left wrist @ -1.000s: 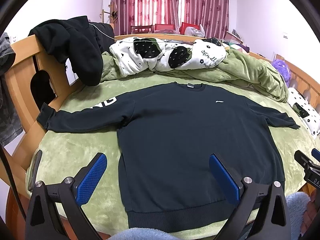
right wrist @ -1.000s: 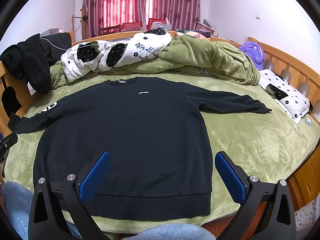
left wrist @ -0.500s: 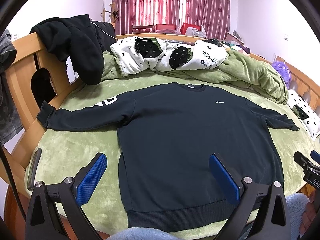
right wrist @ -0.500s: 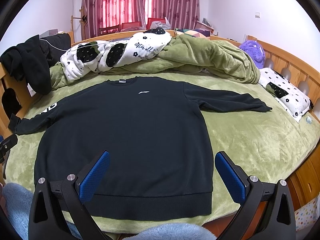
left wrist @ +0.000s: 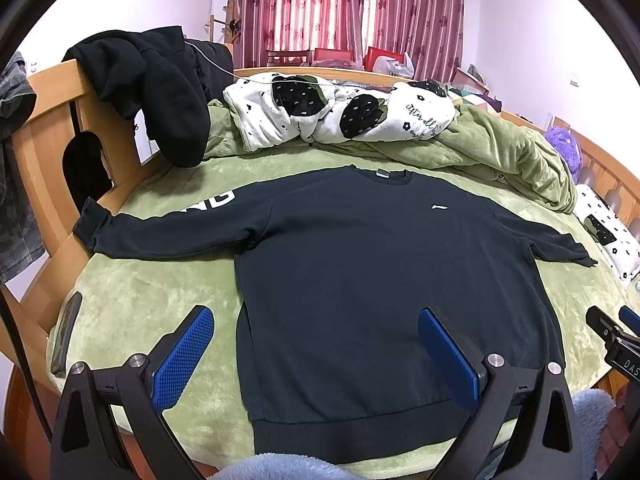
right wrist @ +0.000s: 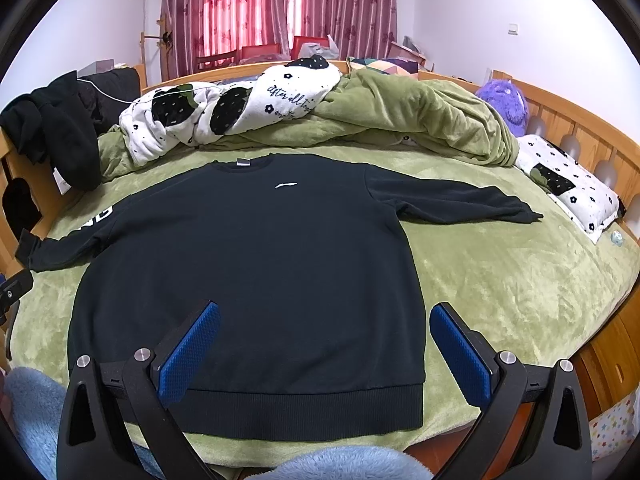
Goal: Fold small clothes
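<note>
A dark navy sweatshirt (left wrist: 380, 272) lies flat and face up on the green bedspread (left wrist: 152, 296), both sleeves spread out sideways; it also shows in the right wrist view (right wrist: 256, 272). Its hem is nearest me, its collar far. My left gripper (left wrist: 316, 348) is open and empty, hovering above the hem's left part. My right gripper (right wrist: 324, 344) is open and empty above the hem's right part. The right gripper's edge shows at the right of the left wrist view (left wrist: 616, 344).
A crumpled green blanket (right wrist: 420, 120) and a white strawberry-print quilt (left wrist: 340, 116) lie beyond the collar. A black jacket (left wrist: 160, 92) hangs on the wooden bed frame (left wrist: 44, 152) at left. A patterned pillow (right wrist: 568, 184) and purple plush (right wrist: 504, 100) are at right. A phone (left wrist: 66, 332) lies at the left edge.
Both grippers have drifted slightly, so the view shifts a little; the sweatshirt has not moved and both grippers stay open.
</note>
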Tool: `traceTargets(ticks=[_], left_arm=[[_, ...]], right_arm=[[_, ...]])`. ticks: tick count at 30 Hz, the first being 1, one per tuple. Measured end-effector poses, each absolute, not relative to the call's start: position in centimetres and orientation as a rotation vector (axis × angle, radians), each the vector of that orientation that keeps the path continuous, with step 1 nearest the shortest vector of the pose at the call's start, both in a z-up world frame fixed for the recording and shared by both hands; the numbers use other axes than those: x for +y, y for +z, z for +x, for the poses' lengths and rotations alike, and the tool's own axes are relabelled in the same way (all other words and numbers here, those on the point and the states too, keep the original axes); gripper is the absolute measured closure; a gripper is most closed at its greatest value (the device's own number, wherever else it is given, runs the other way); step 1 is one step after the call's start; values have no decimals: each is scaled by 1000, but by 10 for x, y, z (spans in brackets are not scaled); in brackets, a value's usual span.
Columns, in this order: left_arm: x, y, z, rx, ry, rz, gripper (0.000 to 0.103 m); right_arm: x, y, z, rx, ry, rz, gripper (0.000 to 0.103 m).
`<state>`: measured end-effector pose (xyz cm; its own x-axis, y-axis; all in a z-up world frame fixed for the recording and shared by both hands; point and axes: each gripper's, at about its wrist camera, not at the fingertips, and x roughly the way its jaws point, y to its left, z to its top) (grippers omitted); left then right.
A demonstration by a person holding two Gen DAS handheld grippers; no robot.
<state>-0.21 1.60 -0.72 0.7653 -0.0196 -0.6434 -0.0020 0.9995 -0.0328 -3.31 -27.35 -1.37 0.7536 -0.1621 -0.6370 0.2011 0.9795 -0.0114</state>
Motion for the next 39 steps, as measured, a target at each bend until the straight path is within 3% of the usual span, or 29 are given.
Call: traceTargets(ticks=[28,39], left_arm=[[22,-7,-7,695,-9,-57,0],[48,7,-14,680,-91,-201,0]], right_arm=[[-284,-13,-32,692,-204,78,0],[-296,-11,-37,670,-173,103,0]])
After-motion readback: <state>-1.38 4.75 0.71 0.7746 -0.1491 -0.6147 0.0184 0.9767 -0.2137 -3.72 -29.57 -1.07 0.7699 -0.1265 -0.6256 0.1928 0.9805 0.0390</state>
